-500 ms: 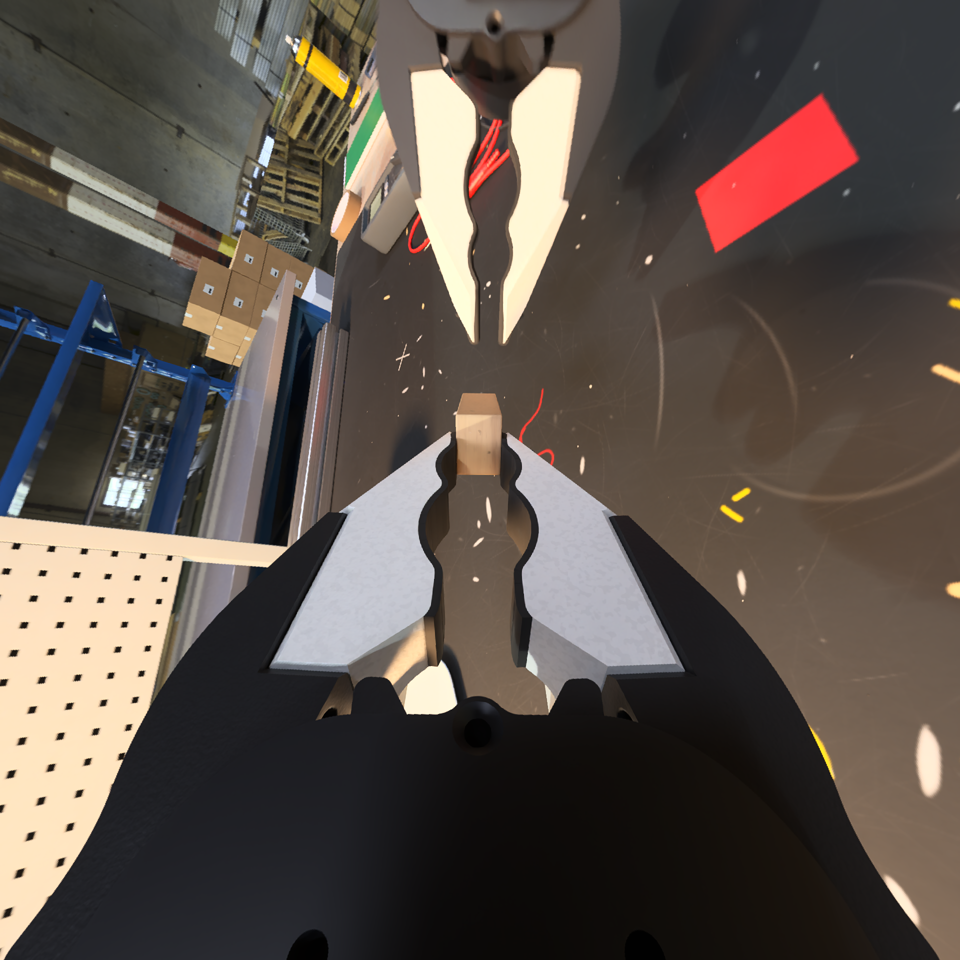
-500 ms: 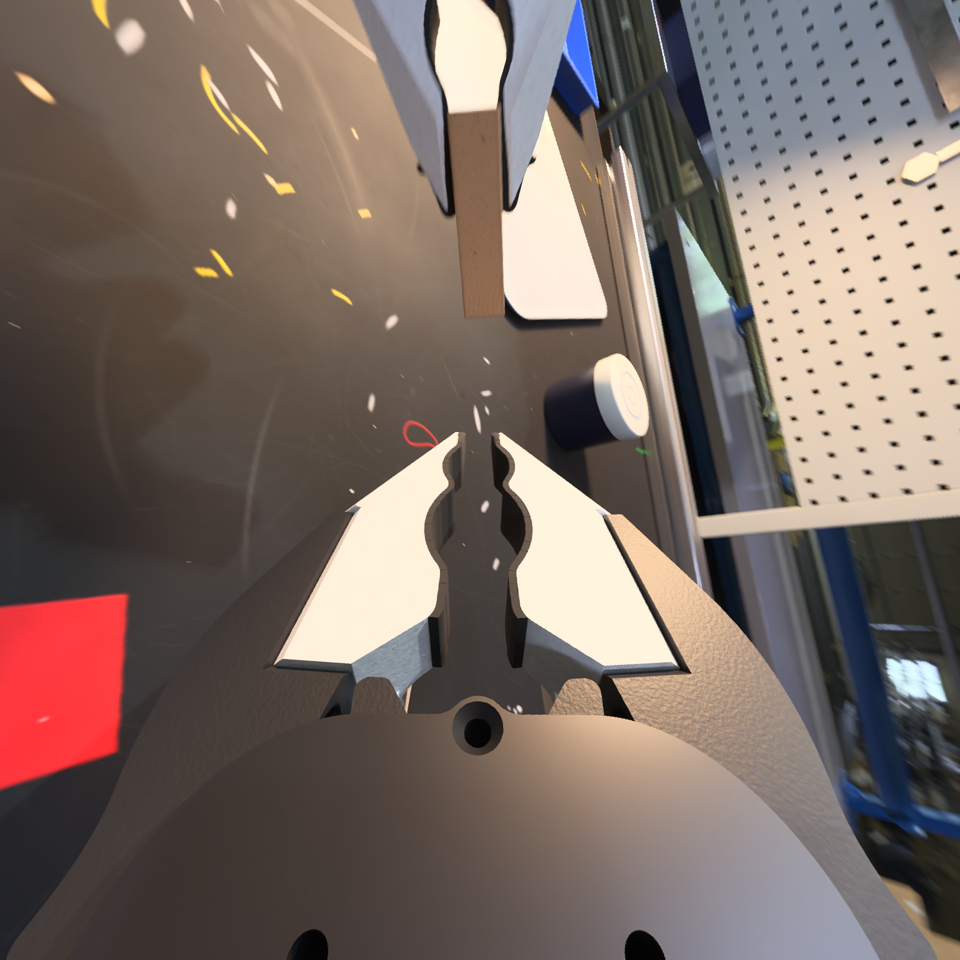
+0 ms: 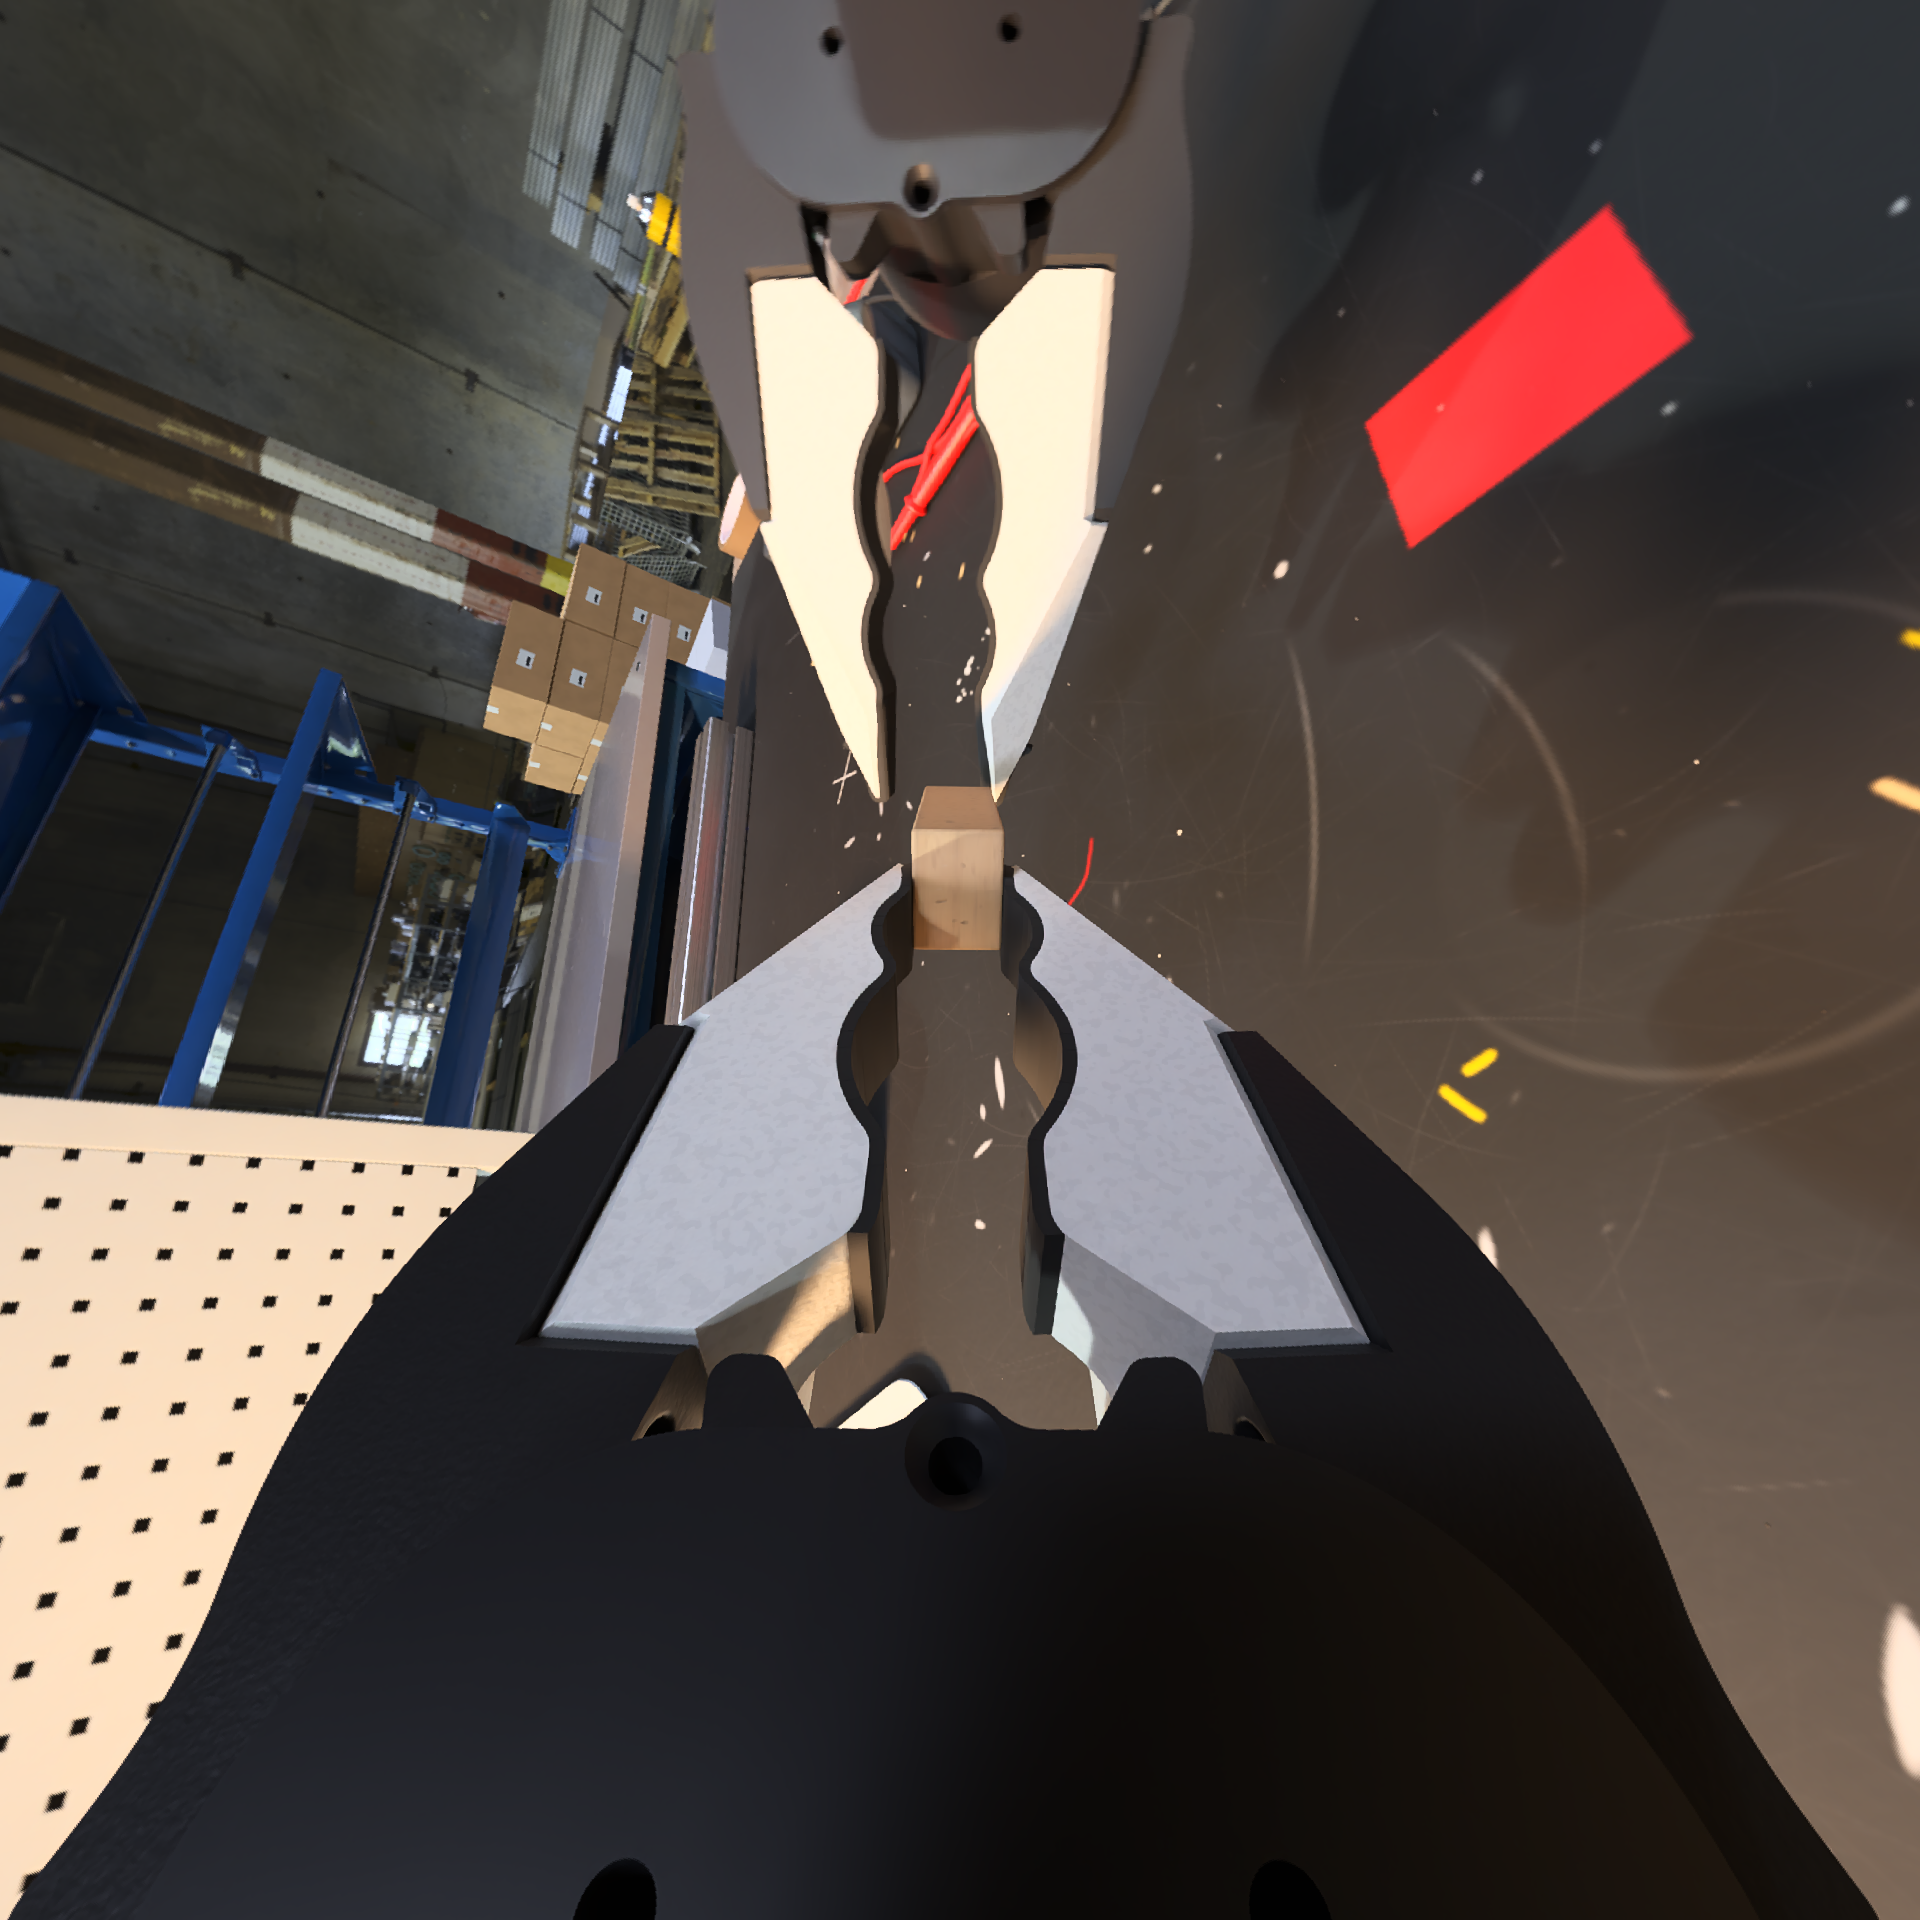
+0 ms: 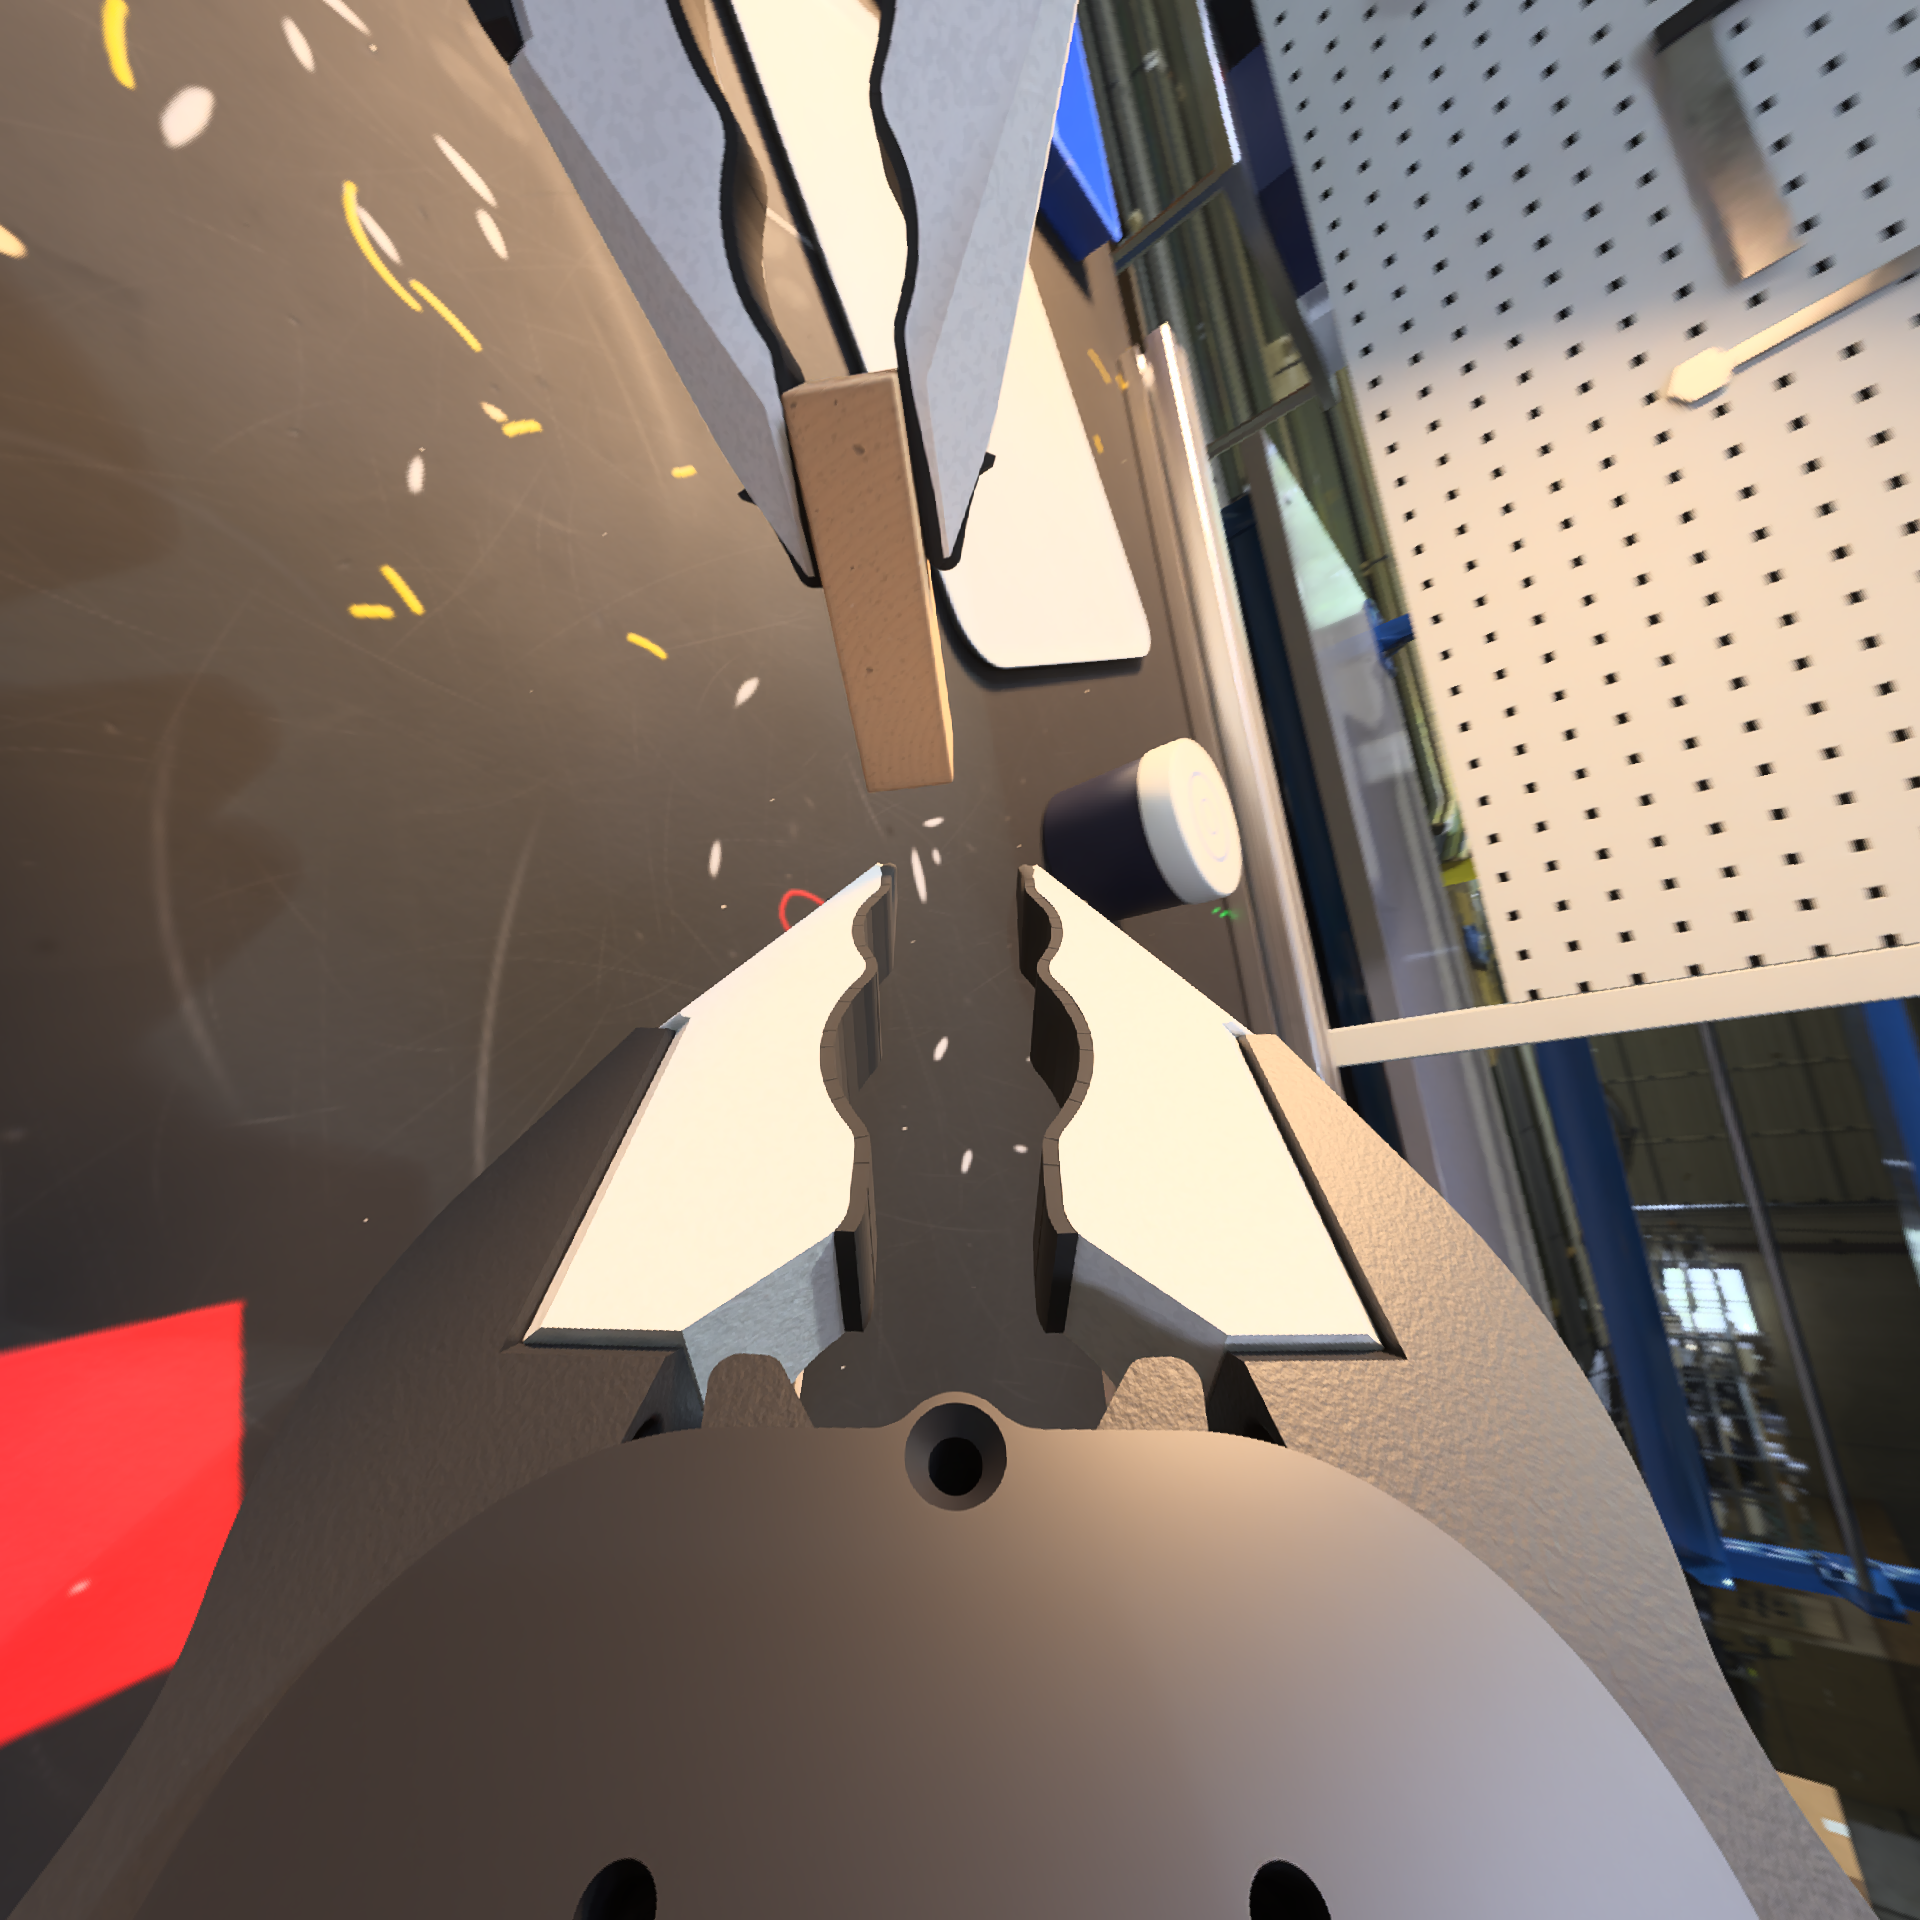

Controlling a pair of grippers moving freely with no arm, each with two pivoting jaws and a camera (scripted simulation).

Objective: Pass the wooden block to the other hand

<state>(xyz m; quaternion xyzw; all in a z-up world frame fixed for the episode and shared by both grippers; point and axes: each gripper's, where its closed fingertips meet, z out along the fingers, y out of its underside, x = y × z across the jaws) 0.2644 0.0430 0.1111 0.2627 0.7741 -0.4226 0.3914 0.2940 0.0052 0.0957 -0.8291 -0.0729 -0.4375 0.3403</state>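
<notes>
My left gripper (image 3: 956,883) is shut on a long pale wooden block (image 3: 956,873), which sticks out past its fingertips. In the right wrist view the same block (image 4: 883,603) hangs from the left gripper (image 4: 868,520) and points at my right gripper (image 4: 954,878). My right gripper is open and empty, its tips a short gap from the block's free end. In the left wrist view the right gripper (image 3: 940,774) faces me, its fingertips just reaching the block's far end.
A dark scratched tabletop (image 3: 1455,935) lies below, with a red rectangle (image 3: 1522,379). A dark jar with a white lid (image 4: 1143,826) and a white flat pad (image 4: 1049,582) lie near the table edge. A white pegboard (image 4: 1610,571) and blue racks (image 3: 312,883) stand beyond.
The two grippers have come closer together. My right gripper's jaws have opened wider. The block's free end now lies just before the right fingertips.
</notes>
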